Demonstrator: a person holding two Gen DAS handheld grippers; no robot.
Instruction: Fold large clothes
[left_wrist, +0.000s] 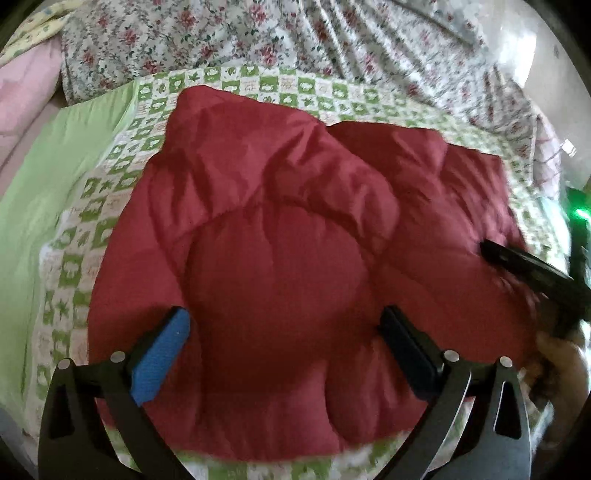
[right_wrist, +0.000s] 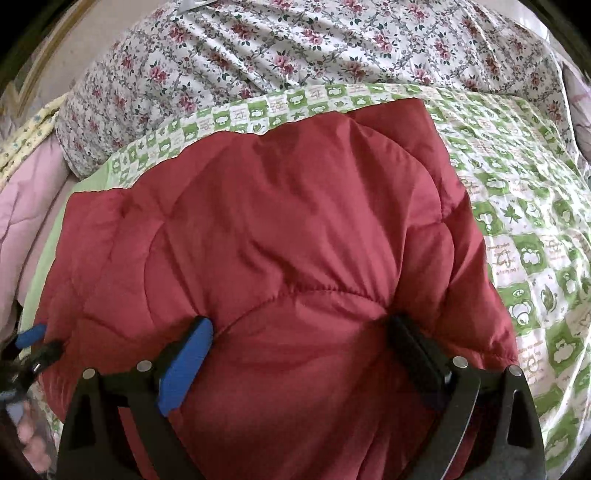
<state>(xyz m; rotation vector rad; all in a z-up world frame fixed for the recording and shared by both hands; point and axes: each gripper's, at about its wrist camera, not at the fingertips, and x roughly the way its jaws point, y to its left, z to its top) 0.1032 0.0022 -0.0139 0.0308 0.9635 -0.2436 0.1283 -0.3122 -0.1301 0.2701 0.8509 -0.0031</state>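
Looking down my left claw (left_wrist: 284, 354), I see its two fingers spread wide apart over the red puffy coat (left_wrist: 280, 229), holding nothing. My right claw (right_wrist: 299, 354) is spread wide too, with the coat bulging up between its fingers, but it does not squeeze the coat. The coat lies folded on a green and white checked blanket (right_wrist: 517, 206) on the bed. Behind it, toward the far edge of the bed, sits a bunched flowery quilt (right_wrist: 295, 48). Pink bedding (left_wrist: 22, 92) is at the far left corner. I see my other claw at each side.
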